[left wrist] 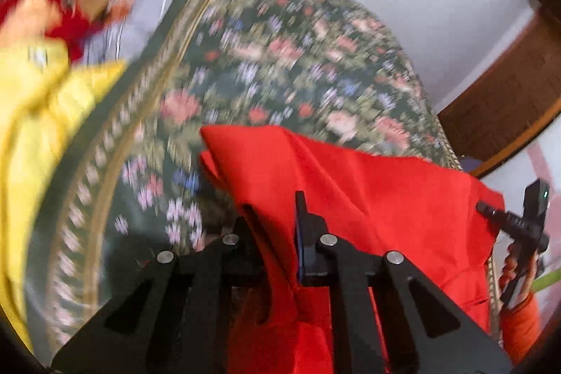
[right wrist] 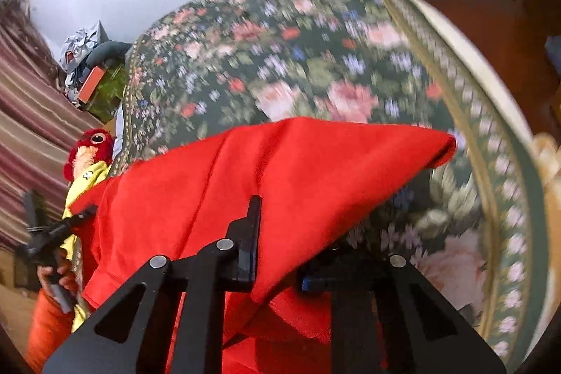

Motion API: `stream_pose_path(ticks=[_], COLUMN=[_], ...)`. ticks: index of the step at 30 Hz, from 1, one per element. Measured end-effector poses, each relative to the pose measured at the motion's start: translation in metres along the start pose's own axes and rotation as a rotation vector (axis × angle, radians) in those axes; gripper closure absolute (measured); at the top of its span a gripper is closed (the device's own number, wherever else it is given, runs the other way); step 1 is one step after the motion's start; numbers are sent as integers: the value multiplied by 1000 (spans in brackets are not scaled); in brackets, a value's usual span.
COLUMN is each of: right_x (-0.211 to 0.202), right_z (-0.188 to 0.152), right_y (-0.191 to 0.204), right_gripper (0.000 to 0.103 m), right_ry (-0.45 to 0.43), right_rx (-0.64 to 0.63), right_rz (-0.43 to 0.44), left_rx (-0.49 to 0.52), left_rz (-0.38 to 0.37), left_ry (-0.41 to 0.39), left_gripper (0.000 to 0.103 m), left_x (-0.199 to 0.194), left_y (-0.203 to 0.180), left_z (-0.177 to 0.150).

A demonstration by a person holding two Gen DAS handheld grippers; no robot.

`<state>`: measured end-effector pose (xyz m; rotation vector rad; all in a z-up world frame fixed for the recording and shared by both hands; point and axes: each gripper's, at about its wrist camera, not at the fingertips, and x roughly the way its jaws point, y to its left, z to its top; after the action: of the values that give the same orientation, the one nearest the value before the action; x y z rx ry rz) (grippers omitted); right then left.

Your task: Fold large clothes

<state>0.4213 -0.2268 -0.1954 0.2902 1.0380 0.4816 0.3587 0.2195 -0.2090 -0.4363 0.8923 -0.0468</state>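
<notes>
Red garment clamped by left tool and right tool; lifting edge over floral bedspread; next, carry across, lay flat.

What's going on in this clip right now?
A person is folding a red garment over a bed with a floral bedspread. The left tongs and right tongs are each shut on the red cloth, and it hangs stretched between them. A yellow garment lies off to the side. The fold is not yet laid down.
</notes>
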Motion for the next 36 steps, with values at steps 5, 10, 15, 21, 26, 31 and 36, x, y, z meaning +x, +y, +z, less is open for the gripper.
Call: stream_pose_path(ticks=[5,10,15,21,26,31,36], right_x=[-9,-1,17,46,63,71,70], right_z=[28,56,72,81,79,75,66], right_y=[15,26,22,4,-7,-6,4], right_gripper=[89,89,89,89,89,87,76], right_ry=[-54,-103,-130,-108,-83,-71,-88], right_rx=[-28,-30,-25,-21,-31,-80,-176], right_rz=[9,-13,-62,-104,-117,-151,-235], left_rx=[53,81,63,31,24,-23,-20], left_rz=[16,57,90,123,131,136,180], left_ry=[-91,-131,-122,-84,-28,13,-3], left_gripper=[91,91,91,91,90,84,75], left_x=[-27,-21,13,58,92,113,113], left_y=[-23,-33,-28,-8,7,22,27], left_z=[30,61,85,95,92,85,76])
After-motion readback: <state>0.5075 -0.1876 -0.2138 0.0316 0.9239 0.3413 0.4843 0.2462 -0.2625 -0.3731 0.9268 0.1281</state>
